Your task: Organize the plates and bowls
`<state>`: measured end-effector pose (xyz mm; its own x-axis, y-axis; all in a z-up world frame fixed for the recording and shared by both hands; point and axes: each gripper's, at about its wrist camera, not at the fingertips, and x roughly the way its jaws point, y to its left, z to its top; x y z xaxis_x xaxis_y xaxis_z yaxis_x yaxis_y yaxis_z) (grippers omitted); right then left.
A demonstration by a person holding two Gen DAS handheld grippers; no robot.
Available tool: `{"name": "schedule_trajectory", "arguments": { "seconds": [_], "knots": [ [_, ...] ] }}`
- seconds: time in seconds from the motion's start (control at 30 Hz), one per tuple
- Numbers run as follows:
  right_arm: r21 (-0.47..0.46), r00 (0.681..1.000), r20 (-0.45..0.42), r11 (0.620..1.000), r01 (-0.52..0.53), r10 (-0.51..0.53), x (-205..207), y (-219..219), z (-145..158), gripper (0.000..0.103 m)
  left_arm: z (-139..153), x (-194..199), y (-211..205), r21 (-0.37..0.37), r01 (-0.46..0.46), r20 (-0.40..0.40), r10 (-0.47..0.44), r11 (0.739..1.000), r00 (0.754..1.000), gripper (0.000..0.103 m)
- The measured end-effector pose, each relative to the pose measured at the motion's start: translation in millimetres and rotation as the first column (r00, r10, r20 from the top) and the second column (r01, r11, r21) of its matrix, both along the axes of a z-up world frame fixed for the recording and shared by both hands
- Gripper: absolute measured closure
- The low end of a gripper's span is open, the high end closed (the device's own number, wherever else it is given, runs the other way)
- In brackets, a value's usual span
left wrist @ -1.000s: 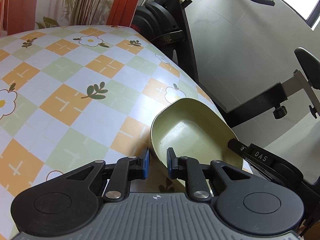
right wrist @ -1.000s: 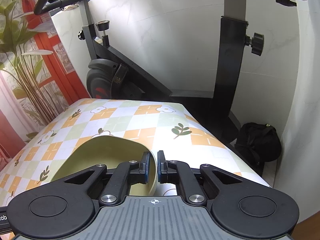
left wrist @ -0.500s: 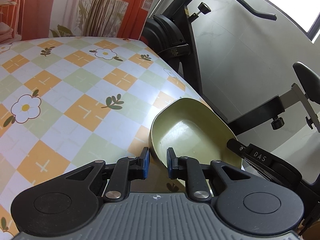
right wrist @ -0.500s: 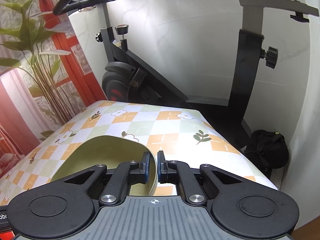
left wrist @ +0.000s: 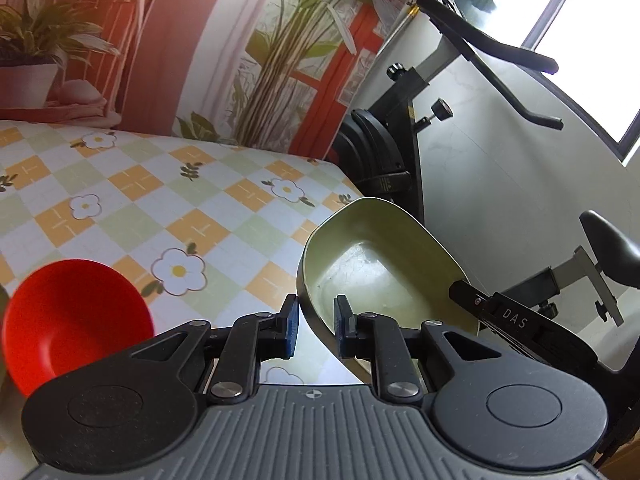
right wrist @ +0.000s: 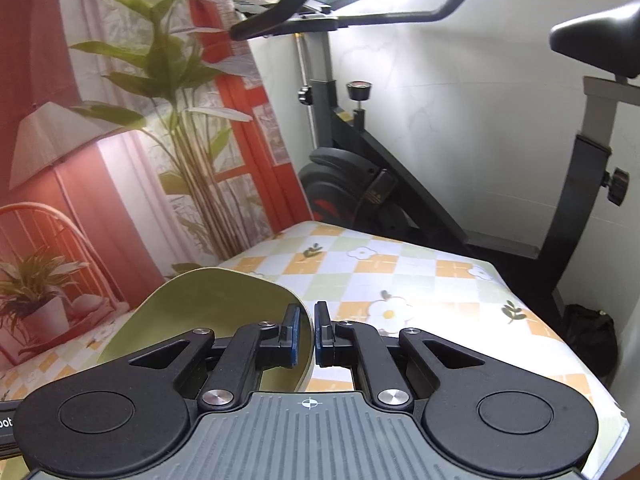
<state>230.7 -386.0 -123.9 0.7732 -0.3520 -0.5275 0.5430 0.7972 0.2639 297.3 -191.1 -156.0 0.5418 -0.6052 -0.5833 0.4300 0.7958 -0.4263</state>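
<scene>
Both grippers, left (left wrist: 314,330) and right (right wrist: 307,334), pinch the green dish (left wrist: 372,264) rim; uneven lifting could tip it onto the red bowl (left wrist: 72,316).

Lettering on right gripper (left wrist: 516,322): "DAS", showing in white on black arm.
Lettering at frame's left edge (right wrist: 6,423): "oot", showing cut off.

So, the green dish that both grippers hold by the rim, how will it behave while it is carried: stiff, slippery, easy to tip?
The green dish looks stiff: its thin rim keeps shape where the left gripper and right gripper pinch it. The surface looks smooth and glossy, so it may slip. Held only at the rim, above the table, it could probably tilt if one gripper lets go.
</scene>
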Motion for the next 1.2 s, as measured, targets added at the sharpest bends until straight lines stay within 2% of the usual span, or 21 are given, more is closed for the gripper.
{"name": "schedule_trajectory", "arguments": {
  "seconds": [0.2,0.37,0.7,0.9,1.2],
  "knots": [
    [-0.038,0.989,-0.002,0.988,-0.147,0.147,29,64,23,0.098,17,1,70,-0.050,-0.110,-0.021,0.109,0.993,0.994,0.084],
    [-0.048,0.967,-0.012,0.966,-0.256,0.255,50,119,31,0.098,27,1,128,-0.054,-0.179,-0.027,0.178,0.982,0.984,0.084],
    [-0.045,0.881,-0.061,0.881,-0.471,0.468,91,229,22,0.099,20,-1,231,-0.065,-0.334,-0.060,0.330,0.940,0.942,0.084],
    [-0.093,0.823,-0.139,0.820,-0.565,0.551,109,279,7,0.099,1,1,263,-0.017,-0.379,-0.084,0.377,0.925,0.923,0.084],
    [-0.128,0.766,-0.247,0.764,-0.633,0.593,126,310,-14,0.099,-33,-1,287,0.024,-0.387,-0.149,0.386,0.922,0.910,0.084]
  ]
}}
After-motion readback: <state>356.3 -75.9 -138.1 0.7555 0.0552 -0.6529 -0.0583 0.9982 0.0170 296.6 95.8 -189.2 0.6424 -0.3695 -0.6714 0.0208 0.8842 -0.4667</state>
